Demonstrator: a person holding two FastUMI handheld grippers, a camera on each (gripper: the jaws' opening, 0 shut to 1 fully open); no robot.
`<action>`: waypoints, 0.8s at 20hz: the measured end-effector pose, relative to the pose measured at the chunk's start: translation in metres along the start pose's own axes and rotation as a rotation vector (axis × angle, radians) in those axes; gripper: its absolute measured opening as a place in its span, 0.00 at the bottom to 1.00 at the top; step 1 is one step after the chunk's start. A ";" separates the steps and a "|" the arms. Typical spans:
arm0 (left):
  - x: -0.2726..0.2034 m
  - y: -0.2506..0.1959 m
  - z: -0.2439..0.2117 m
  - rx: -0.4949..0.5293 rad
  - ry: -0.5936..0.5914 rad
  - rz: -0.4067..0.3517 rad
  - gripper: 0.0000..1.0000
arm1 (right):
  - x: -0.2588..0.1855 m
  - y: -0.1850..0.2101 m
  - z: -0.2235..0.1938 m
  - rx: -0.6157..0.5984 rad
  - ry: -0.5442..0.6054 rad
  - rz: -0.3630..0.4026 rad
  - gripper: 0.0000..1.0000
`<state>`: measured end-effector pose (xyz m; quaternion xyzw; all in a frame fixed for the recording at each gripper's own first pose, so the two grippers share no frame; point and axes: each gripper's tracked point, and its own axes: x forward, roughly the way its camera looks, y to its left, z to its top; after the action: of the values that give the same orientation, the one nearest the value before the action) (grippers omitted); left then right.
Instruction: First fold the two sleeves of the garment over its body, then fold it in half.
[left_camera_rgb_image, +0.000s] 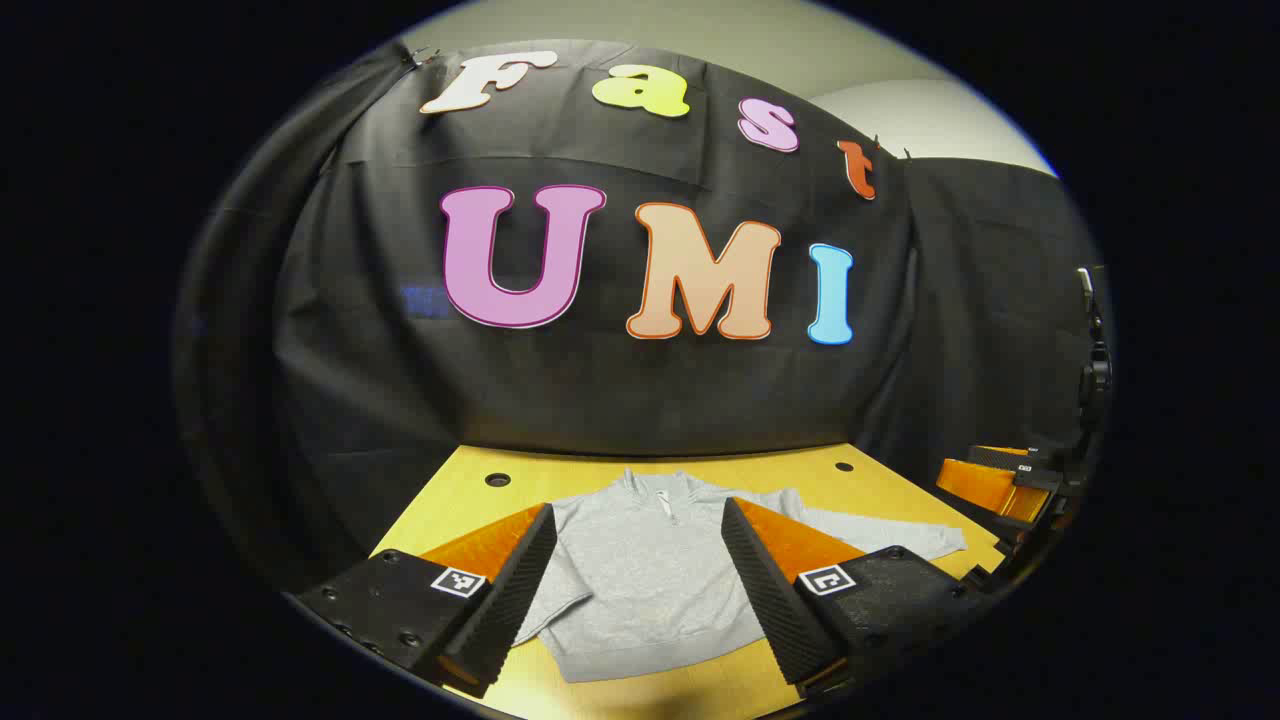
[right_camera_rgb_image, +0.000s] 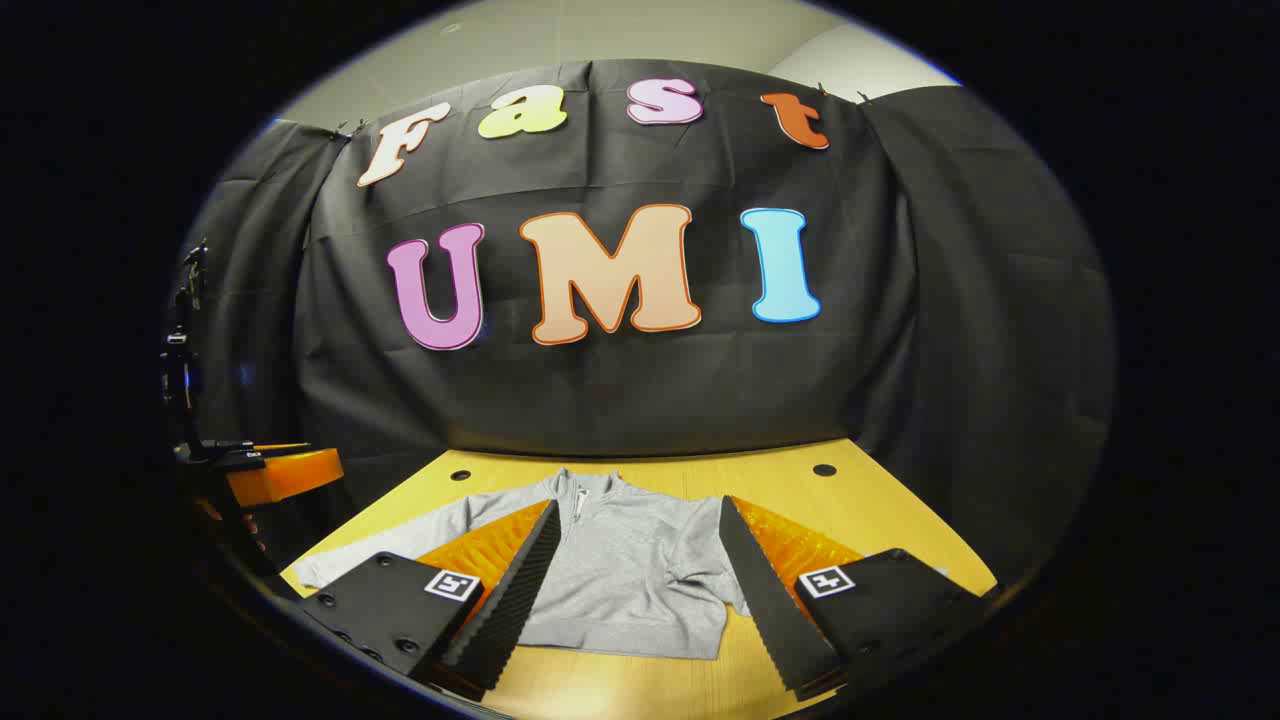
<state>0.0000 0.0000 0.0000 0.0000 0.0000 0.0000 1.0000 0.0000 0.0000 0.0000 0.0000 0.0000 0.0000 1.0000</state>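
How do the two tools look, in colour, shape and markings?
Both look alike. The left tool has two wedge-shaped fingers with black ribbed foam pads on the inner faces and orange ribbed outer sides. Each finger sits on a black block with screw holes and a small square black-and-white marker. The right tool shows the same black pads, orange sides and markers.

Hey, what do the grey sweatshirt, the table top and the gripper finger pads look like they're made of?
The grey sweatshirt looks like soft heathered knit, likely cotton fleece: matte, speckled, with a ribbed hem. The table looks like wood or wood laminate: yellow, smooth, slightly shiny, with round holes. The left gripper has pads that seem to be black ridged rubber or foam, judging by the fine grooves; the orange backing looks like plastic.
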 end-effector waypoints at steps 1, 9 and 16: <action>0.004 -0.002 0.000 -0.002 0.002 -0.004 0.99 | 0.002 -0.002 0.001 0.002 0.001 -0.001 0.99; 0.021 -0.014 0.003 0.010 0.010 -0.036 0.98 | 0.011 -0.030 -0.001 0.027 0.007 -0.039 0.99; 0.029 -0.006 -0.001 0.007 0.027 -0.011 0.97 | 0.021 -0.093 -0.020 0.069 0.036 -0.129 0.98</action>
<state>0.0292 -0.0058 -0.0007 0.0035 0.0134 -0.0054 0.9999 0.0211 -0.0926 -0.0202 0.0347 0.0178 -0.0642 0.9972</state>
